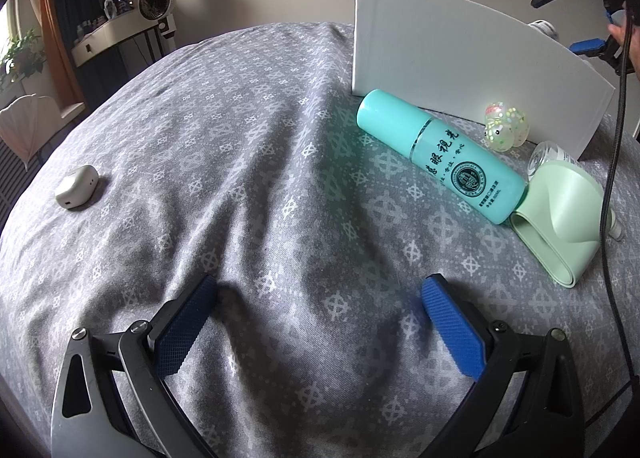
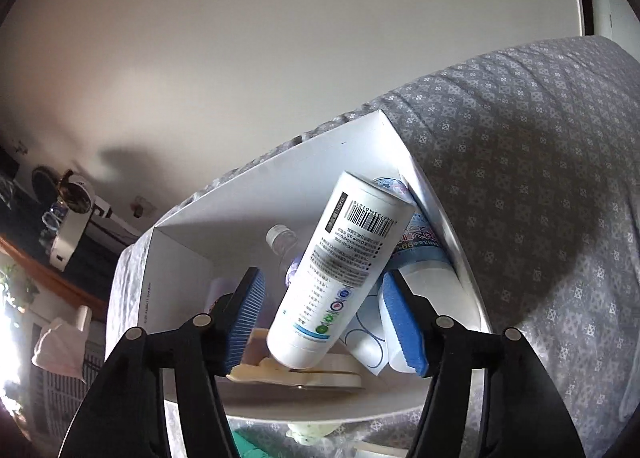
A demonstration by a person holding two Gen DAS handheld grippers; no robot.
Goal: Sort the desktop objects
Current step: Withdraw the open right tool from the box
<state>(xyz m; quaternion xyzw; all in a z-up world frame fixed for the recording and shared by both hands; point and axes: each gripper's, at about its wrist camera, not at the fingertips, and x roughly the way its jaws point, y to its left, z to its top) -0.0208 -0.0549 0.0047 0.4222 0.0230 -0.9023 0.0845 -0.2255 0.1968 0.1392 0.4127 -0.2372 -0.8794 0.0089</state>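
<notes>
The left hand-held gripper is wide open over the gray cloth, holding nothing. The right hand-held gripper hangs open over the white box; a white bottle stands tilted between its pads, inside the box. A teal bottle lies beside the box's wall.

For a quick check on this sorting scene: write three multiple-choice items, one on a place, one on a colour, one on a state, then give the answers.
1. Where does the white bottle sit?
A. Over the open white box
B. On the floor
C. Beside the earbud case

2. What colour is the bottle lying on the patterned cloth?
A. Red
B. Turquoise
C. Black

3. How stands the left gripper?
A. Shut on the bottle
B. Open, nothing between its fingers
C. Shut on the case

Answers: 1 A, box walls surround it; 2 B, plainly turquoise in the left view; 3 B, only cloth shows between the blue pads.
</notes>
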